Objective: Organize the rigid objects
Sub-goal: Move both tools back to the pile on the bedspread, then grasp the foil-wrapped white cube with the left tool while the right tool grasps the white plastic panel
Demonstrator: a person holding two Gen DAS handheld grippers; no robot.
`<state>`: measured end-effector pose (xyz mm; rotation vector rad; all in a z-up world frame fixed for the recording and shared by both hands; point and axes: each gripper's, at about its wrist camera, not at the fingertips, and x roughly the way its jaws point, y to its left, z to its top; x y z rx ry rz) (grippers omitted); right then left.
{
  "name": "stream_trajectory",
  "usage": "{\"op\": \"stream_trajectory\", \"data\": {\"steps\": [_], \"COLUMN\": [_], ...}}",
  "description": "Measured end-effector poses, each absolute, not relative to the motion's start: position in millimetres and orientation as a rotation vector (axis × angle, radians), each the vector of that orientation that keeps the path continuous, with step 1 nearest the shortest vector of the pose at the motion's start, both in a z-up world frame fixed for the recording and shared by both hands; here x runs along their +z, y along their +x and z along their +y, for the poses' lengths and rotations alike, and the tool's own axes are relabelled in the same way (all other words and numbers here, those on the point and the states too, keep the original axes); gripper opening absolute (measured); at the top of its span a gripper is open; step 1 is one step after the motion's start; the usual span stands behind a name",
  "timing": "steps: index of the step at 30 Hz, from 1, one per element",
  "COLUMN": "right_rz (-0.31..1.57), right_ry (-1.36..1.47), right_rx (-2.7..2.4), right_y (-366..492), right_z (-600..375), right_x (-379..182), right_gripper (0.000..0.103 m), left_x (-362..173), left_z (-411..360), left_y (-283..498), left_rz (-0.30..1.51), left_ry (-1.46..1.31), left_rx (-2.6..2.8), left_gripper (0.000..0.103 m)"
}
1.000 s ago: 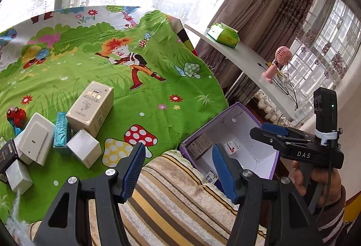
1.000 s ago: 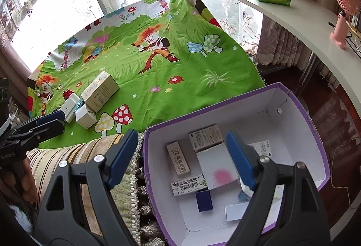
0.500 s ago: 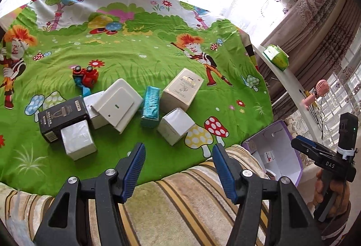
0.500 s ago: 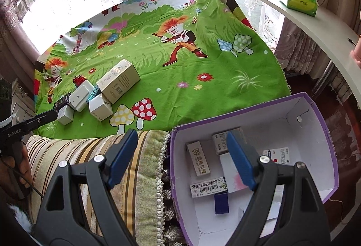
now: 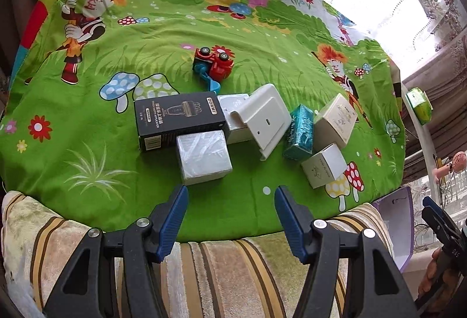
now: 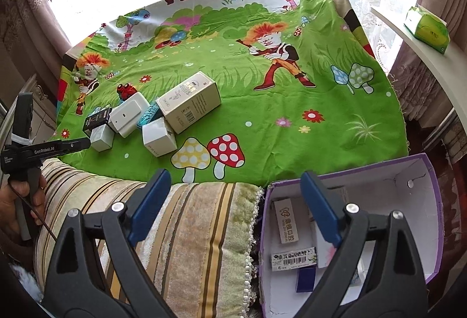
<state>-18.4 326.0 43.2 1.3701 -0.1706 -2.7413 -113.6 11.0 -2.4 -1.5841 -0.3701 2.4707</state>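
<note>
Several small boxes lie clustered on the green cartoon cloth [image 5: 87, 160]: a black box [image 5: 178, 119], a white cube [image 5: 202, 157], a white flat case [image 5: 262, 119], a teal pack [image 5: 300, 131], a cream box [image 5: 335, 121], a small white box [image 5: 324, 167] and a red toy car [image 5: 214, 64]. My left gripper [image 5: 230, 213] is open and empty, just short of the white cube. My right gripper [image 6: 233, 201] is open and empty above the striped cushion [image 6: 189, 230], beside the purple box [image 6: 432, 230], which holds several small packs.
A white shelf [image 6: 432, 61] at the right carries a green tissue pack [image 6: 429, 29]. Curtains and a bright window stand behind the table. The purple box also shows at the right edge of the left wrist view [image 5: 400, 218].
My left gripper swung left from the purple box to face the cluster of boxes. My right gripper drifted left, away from over the purple box toward the cushion. Both stayed open.
</note>
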Motion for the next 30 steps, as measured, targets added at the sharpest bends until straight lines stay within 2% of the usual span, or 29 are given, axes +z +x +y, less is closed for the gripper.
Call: {"op": "stream_trajectory", "data": {"steps": [11, 23, 26, 27, 30], "right_rz": [-0.001, 0.28, 0.335, 0.352, 0.416], "right_ry": [1.324, 1.291, 1.283, 1.283, 1.28], "right_rx": [-2.59, -2.358, -2.307, -2.294, -2.253], "right_y": [-54.8, -100.1, -111.0, -114.4, -123.7], "right_z": [269.2, 197.0, 184.2, 180.1, 166.1], "right_x": [39.2, 19.9, 15.1, 13.3, 8.1], "right_gripper": [0.096, 0.1, 0.1, 0.1, 0.1], "left_x": [-21.7, -36.9, -38.6, -39.3, -41.1], "left_z": [12.4, 8.4, 9.3, 9.3, 8.2], "left_y": [-142.4, -158.3, -160.1, -160.8, -161.1], "left_rz": [-0.348, -0.316, -0.301, -0.302, -0.318], "left_ry": [-1.717, -1.782, -1.781, -1.78, -1.768], "left_rx": [2.485, 2.5, 2.496, 2.49, 2.482], "left_gripper": [0.063, 0.062, 0.058, 0.053, 0.051]}}
